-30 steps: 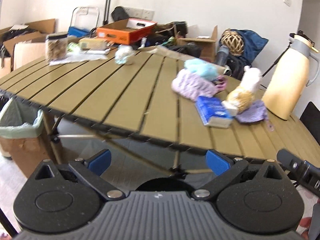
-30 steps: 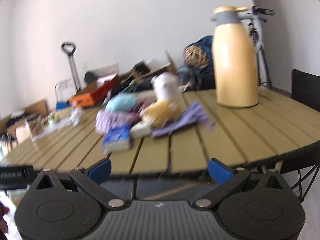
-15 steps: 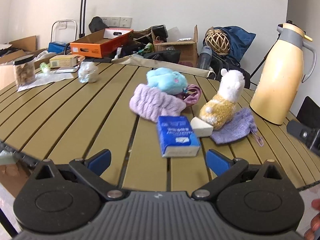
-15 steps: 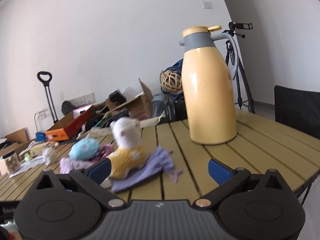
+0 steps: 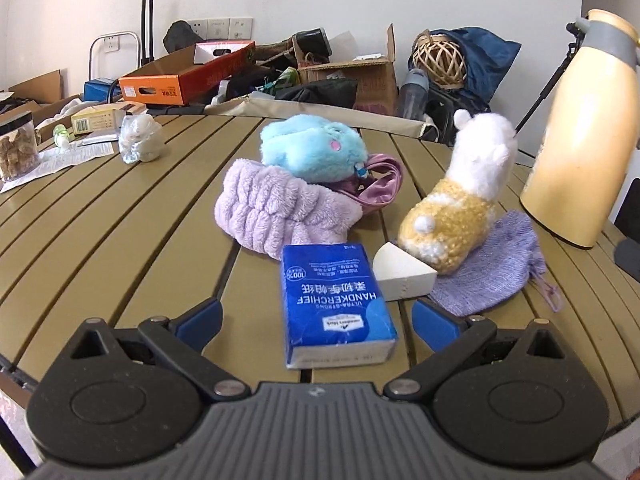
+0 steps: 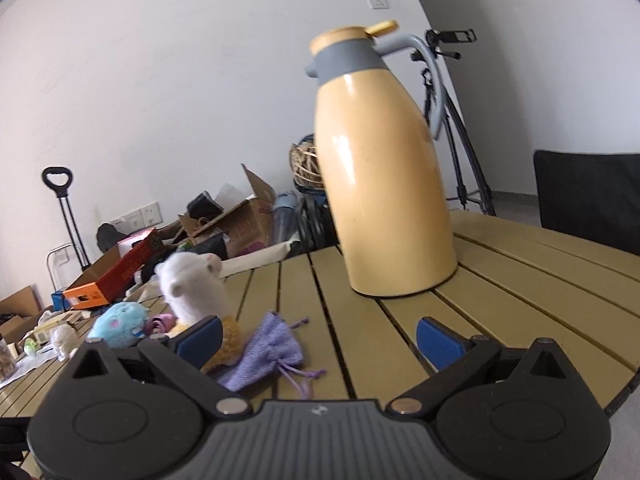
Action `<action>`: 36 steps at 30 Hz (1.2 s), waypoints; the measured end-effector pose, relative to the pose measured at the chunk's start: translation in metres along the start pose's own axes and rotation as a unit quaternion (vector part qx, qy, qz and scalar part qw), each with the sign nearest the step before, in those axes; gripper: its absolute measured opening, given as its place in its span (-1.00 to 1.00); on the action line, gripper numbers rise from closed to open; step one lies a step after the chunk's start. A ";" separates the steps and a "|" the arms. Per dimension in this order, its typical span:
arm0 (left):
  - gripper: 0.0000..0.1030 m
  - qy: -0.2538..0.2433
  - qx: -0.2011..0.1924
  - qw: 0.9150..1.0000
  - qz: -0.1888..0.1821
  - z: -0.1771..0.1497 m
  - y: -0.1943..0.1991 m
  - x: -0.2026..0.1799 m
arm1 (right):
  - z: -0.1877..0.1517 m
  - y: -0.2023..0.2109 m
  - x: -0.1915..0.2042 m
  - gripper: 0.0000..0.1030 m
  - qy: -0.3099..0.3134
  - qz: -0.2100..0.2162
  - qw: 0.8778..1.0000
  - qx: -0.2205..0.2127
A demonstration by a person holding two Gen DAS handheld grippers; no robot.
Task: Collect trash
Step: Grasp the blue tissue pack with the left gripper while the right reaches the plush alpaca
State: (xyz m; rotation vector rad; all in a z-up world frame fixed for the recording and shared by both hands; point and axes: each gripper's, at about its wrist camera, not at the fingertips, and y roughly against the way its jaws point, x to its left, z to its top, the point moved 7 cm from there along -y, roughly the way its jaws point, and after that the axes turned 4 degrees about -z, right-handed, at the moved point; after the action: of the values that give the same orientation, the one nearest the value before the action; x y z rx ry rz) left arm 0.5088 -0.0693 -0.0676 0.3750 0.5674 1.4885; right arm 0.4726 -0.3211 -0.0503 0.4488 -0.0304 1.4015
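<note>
The left tool (image 5: 316,322) is being held spread wide and empty, with a blue handkerchief pack (image 5: 334,306) lying between its fingers on the slatted counter (image 5: 120,232). A white wedge (image 5: 402,276) is touching the pack. Behind are lying a purple pouch (image 5: 492,276), an alpaca toy (image 5: 460,208) and a lilac towel (image 5: 280,216). The right tool (image 6: 318,338) is likewise being held released before a yellow jug (image 6: 384,184). A crumpled wrapper (image 5: 140,144) is sitting far left. A jar (image 5: 16,148) is being cut off by the frame edge.
</note>
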 end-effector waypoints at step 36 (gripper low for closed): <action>0.03 -0.023 -0.068 0.997 0.004 0.028 0.027 0.051 | -0.011 -0.032 0.095 1.00 0.044 0.036 0.998 0.034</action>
State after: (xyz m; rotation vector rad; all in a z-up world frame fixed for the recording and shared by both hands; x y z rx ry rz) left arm 0.5023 -0.0137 -0.0360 0.3051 0.4250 1.5129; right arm 0.5176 -0.2315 -0.0432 0.4462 0.0727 1.4953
